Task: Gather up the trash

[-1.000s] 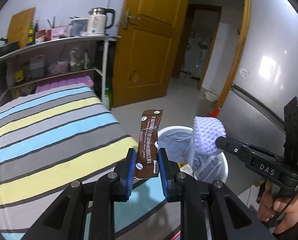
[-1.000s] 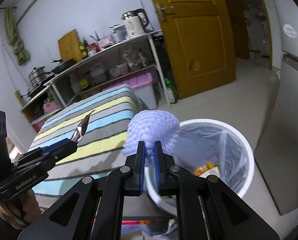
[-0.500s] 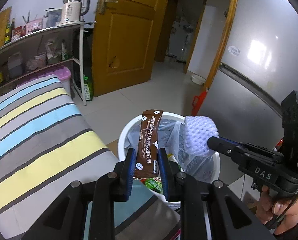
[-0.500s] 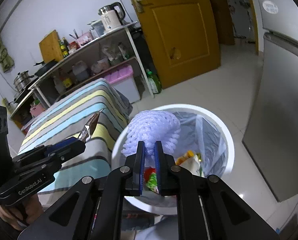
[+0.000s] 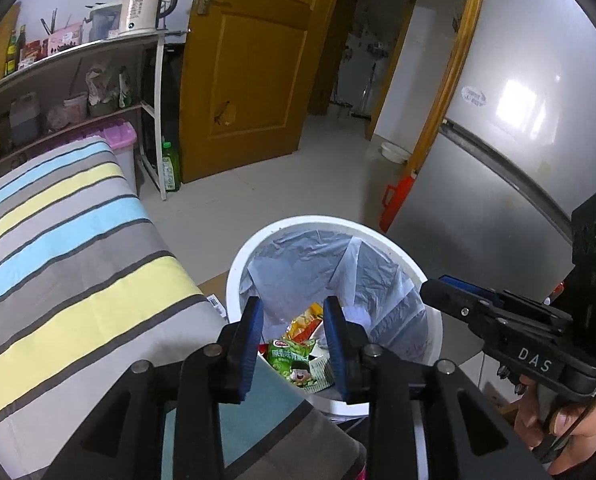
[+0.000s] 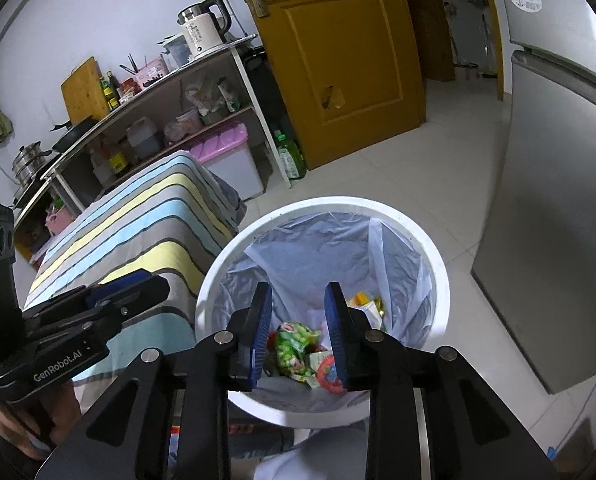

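A white round trash bin [image 5: 258,240] with a clear liner stands on the floor beside the bed; it also shows in the right wrist view [image 6: 437,256]. Inside lie wrappers, among them a green snack packet [image 5: 292,360] [image 6: 296,344]. My left gripper [image 5: 292,334] is open and empty, above the bin's near rim. My right gripper [image 6: 298,328] is open and empty, right over the bin. The right gripper shows from the side in the left wrist view [image 5: 449,292]; the left one shows in the right wrist view [image 6: 138,286].
A bed with a striped cover [image 5: 70,248] lies left of the bin. A grey fridge [image 5: 509,184] stands to the right. A shelf with a kettle [image 5: 146,8], a pink-lidded box [image 6: 226,156], a green bottle [image 6: 292,156] and a wooden door [image 5: 254,60] are behind.
Both grippers opened over the bin. The brown wrapper left my left gripper and the white foam net left my right gripper; both are out of the jaws now.
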The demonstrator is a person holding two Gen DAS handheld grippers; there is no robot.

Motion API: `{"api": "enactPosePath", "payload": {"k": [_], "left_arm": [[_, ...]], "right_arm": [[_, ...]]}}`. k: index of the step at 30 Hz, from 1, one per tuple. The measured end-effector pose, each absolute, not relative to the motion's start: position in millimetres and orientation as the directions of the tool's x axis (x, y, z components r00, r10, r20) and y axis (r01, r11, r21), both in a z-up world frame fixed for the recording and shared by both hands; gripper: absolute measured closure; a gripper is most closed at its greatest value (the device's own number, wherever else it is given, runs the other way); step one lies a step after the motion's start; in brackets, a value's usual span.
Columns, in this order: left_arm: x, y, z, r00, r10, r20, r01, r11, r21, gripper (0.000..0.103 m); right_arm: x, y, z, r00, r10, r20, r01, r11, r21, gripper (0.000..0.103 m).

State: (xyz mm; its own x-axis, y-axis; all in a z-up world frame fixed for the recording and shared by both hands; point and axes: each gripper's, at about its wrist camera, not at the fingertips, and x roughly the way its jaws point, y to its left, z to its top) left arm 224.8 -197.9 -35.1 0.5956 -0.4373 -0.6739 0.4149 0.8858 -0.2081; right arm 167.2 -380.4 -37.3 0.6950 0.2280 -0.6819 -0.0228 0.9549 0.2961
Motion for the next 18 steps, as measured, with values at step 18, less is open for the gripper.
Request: {"api": "enactPosePath", "payload": {"k": [18], "left_arm": [[164, -135, 11, 0.715, -0.403, -0.570, 0.353, 0.913, -0.204, 0.072]], "right_arm": [[126, -315, 4, 0.753, 0.267, -0.601, -0.170, 0.962, 0.215, 0.067]]}}
